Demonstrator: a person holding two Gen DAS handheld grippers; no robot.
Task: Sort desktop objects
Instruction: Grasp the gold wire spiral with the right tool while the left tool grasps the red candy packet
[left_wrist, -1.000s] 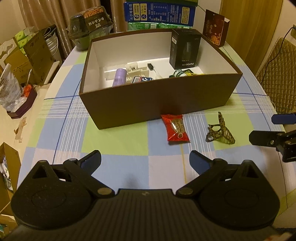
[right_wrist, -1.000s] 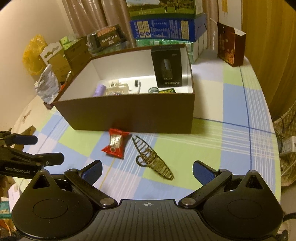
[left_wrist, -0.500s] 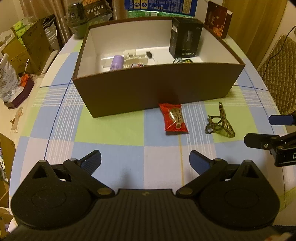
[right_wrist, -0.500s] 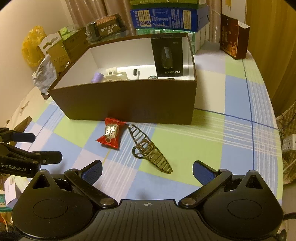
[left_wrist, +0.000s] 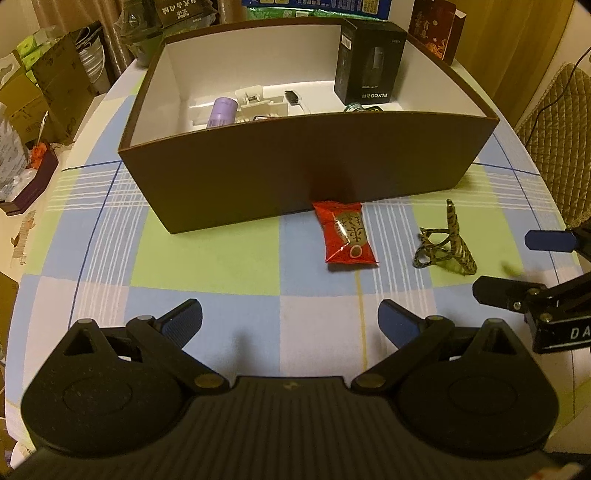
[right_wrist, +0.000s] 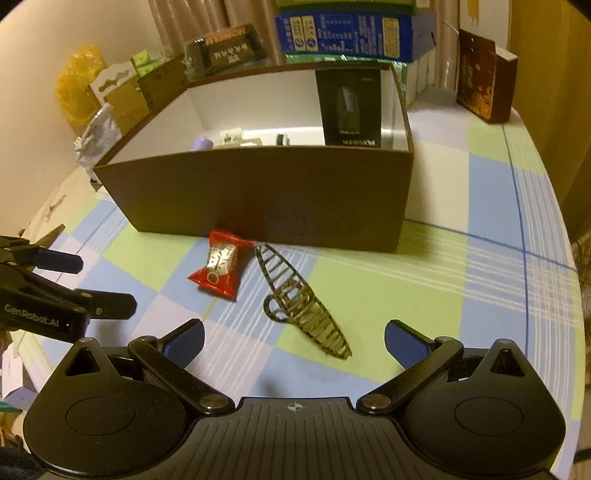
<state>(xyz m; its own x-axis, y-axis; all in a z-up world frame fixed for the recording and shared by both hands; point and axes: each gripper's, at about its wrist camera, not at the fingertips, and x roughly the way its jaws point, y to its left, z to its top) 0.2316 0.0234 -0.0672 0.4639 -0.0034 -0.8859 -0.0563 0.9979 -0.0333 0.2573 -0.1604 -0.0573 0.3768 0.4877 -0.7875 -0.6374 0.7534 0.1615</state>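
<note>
Both grippers' fingers spread wide, empty. The leopard-print hair claw looks light, stiff, openwork; best pinched across its spine. Red snack packet crinkly, slippery.

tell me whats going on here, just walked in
A person is holding a two-finger gripper in each hand over a checked tablecloth, tidying loose items into a brown box. The box already holds a black carton, a purple cylinder and some white pieces. A red snack packet and a patterned hair claw lie on the table in front of it. The left gripper and right gripper are both open and empty, holding nothing yet.
</note>
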